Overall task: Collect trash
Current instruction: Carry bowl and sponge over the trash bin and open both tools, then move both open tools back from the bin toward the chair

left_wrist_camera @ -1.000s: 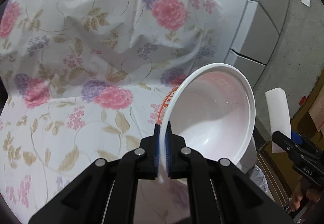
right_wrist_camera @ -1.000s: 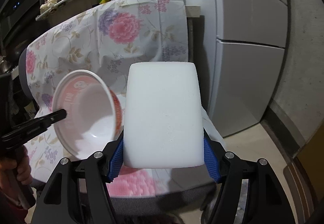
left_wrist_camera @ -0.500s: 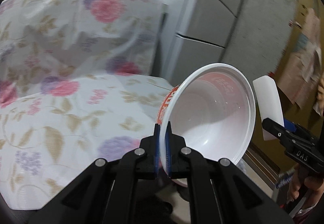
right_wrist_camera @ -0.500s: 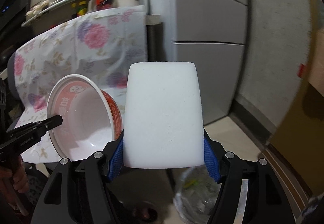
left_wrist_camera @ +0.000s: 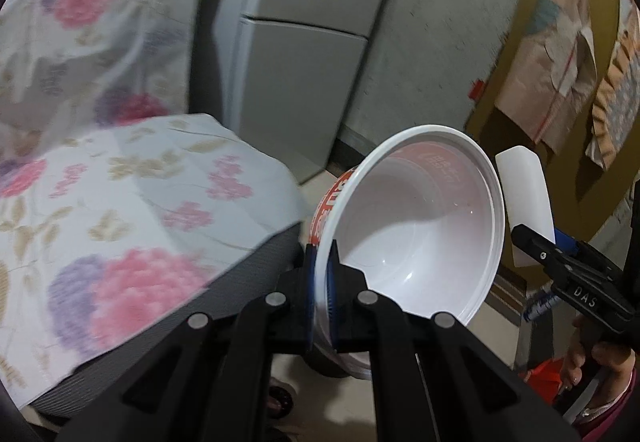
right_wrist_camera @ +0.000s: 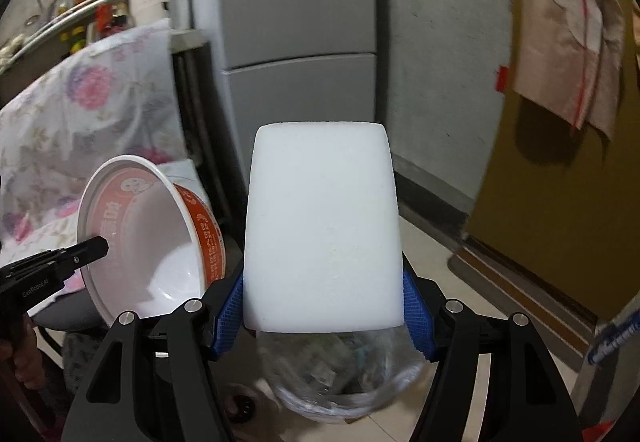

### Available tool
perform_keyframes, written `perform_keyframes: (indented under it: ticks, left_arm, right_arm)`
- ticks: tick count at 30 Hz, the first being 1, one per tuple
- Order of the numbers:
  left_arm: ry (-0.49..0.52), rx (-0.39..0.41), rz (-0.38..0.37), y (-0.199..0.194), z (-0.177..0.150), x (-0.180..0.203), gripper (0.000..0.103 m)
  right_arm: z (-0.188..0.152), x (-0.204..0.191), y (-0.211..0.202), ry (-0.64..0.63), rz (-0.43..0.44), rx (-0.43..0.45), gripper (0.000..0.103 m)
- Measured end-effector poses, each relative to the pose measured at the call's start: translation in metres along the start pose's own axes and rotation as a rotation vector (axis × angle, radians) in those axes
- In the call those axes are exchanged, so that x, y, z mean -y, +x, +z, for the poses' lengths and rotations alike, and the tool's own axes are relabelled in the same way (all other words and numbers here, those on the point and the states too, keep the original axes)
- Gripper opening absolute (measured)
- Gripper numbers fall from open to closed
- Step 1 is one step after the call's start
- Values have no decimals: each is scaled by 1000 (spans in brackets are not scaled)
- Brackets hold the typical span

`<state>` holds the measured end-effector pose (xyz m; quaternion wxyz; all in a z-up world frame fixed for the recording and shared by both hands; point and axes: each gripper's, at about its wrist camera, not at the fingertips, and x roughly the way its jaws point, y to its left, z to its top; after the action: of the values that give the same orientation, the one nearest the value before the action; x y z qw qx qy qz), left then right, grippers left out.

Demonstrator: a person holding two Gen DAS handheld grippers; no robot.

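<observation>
My left gripper (left_wrist_camera: 322, 282) is shut on the rim of an empty white instant-noodle bowl (left_wrist_camera: 416, 242) with orange print outside; the bowl is tilted in the air, off the edge of the flower-cloth chair. The bowl also shows in the right wrist view (right_wrist_camera: 148, 238), with the left gripper (right_wrist_camera: 94, 246) on its rim. My right gripper (right_wrist_camera: 322, 306) is shut on a white foam block (right_wrist_camera: 322, 230), held upright above a bin lined with a clear bag (right_wrist_camera: 344, 378) holding trash. The foam block (left_wrist_camera: 526, 198) and right gripper (left_wrist_camera: 536, 242) show at the right of the left wrist view.
A chair draped in flowered cloth (left_wrist_camera: 100, 202) stands to the left. A grey fridge (right_wrist_camera: 296, 42) stands behind. A brown door with hanging cloths (right_wrist_camera: 568, 42) is at the right. The floor is pale tile (right_wrist_camera: 432, 254). A cluttered shelf (right_wrist_camera: 80, 2) is at the far left.
Both grippers swung right, away from the flowered chair, carrying the bowl and the foam block. The bagged bin has come into view under the foam block.
</observation>
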<state>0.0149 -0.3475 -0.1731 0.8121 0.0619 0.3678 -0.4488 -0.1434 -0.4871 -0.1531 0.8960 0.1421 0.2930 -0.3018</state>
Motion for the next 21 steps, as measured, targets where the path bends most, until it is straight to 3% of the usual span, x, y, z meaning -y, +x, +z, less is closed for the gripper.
perform_keyframes:
  ticks: [6, 12, 14, 15, 16, 21]
  left_arm:
    - [45, -83, -12, 57, 2, 23, 3]
    - [27, -150, -49, 97, 3, 30, 5]
    - [7, -166, -66, 104, 5, 30, 19]
    - [-5, -163, -75, 106, 6, 29, 38]
    - [-8, -153, -73, 107, 7, 28, 47]
    - [14, -127, -51, 100, 9, 26, 47]
  right_arm:
    - [-19, 27, 35, 51, -22, -82, 68]
    - [-29, 44, 64, 104, -1, -140, 71]
    - [-29, 46, 67, 112, -8, -142, 76]
    - [-29, 47, 68, 113, -12, -144, 78]
    - [-29, 48, 69, 114, -16, -145, 79]
    - [-28, 50, 67, 138, -32, -139, 79]
